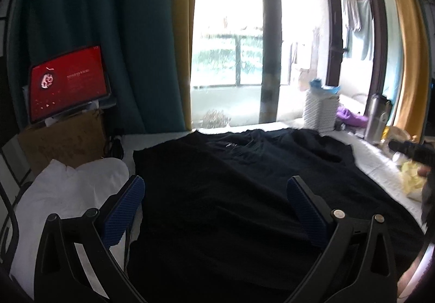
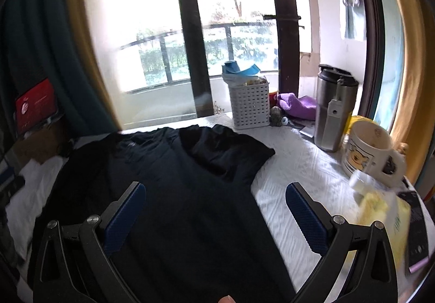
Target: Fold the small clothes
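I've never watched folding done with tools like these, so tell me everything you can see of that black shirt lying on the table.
The black shirt is a dark, soft-looking T-shirt spread nearly flat on the white table cover, neck toward the window. A small pale mark sits near the collar. Its right sleeve looks folded inward over the body; the cloth is mildly wrinkled. White cloth lies at its left edge. The left gripper and right gripper hover open above it, gripping nothing.

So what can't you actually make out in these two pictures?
- Black shirt: near hem cut off by the bottom edge, both views.
- Shirt's chest print: too small and dark to read, left view.
- Tablet text: too small, left view.
- Yellow items: motion-blurred, right view.
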A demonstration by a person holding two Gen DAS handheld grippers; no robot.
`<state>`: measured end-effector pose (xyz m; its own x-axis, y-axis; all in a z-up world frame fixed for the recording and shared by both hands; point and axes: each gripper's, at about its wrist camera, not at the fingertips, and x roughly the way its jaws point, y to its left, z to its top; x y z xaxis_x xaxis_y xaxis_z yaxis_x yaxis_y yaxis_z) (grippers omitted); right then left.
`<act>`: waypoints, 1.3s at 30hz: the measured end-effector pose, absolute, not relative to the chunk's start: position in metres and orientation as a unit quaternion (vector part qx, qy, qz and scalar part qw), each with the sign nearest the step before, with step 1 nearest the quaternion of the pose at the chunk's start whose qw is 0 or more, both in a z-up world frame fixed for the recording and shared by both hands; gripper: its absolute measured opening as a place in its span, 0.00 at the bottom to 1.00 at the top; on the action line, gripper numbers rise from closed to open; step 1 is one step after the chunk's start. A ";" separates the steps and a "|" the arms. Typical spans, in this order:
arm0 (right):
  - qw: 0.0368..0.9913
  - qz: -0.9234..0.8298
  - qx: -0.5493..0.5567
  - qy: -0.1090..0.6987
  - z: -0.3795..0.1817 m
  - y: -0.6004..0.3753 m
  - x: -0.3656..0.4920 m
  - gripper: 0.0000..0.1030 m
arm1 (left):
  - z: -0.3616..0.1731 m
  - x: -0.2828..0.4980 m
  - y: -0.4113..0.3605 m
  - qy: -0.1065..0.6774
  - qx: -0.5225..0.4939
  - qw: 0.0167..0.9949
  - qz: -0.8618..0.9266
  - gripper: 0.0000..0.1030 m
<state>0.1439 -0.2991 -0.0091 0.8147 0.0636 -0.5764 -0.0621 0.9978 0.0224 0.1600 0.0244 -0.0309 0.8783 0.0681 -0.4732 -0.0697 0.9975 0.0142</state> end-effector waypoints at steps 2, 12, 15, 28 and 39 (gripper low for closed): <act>0.948 0.027 0.002 0.316 -0.012 -0.305 0.168 1.00 | -0.039 0.178 0.027 0.262 0.003 0.964 0.039 1.00; 0.925 0.013 0.044 0.377 -0.051 -0.347 0.269 0.86 | -0.093 0.277 0.036 0.366 0.031 0.928 0.056 1.00; 0.916 0.007 0.060 0.396 -0.066 -0.359 0.293 0.85 | -0.108 0.295 0.041 0.394 0.046 0.916 0.061 0.83; 0.899 0.003 0.079 0.431 -0.096 -0.366 0.354 0.22 | -0.126 0.307 0.044 0.420 0.047 0.905 0.056 0.59; 0.936 -0.056 0.035 0.347 -0.044 -0.384 0.328 0.09 | -0.121 0.309 0.032 0.421 0.051 0.905 0.042 0.41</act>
<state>0.3278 -0.3841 -0.0436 0.7528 -0.0815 -0.6532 0.1298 0.9912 0.0259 0.3093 0.0325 -0.1212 0.6428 0.1182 -0.7569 -0.0326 0.9914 0.1270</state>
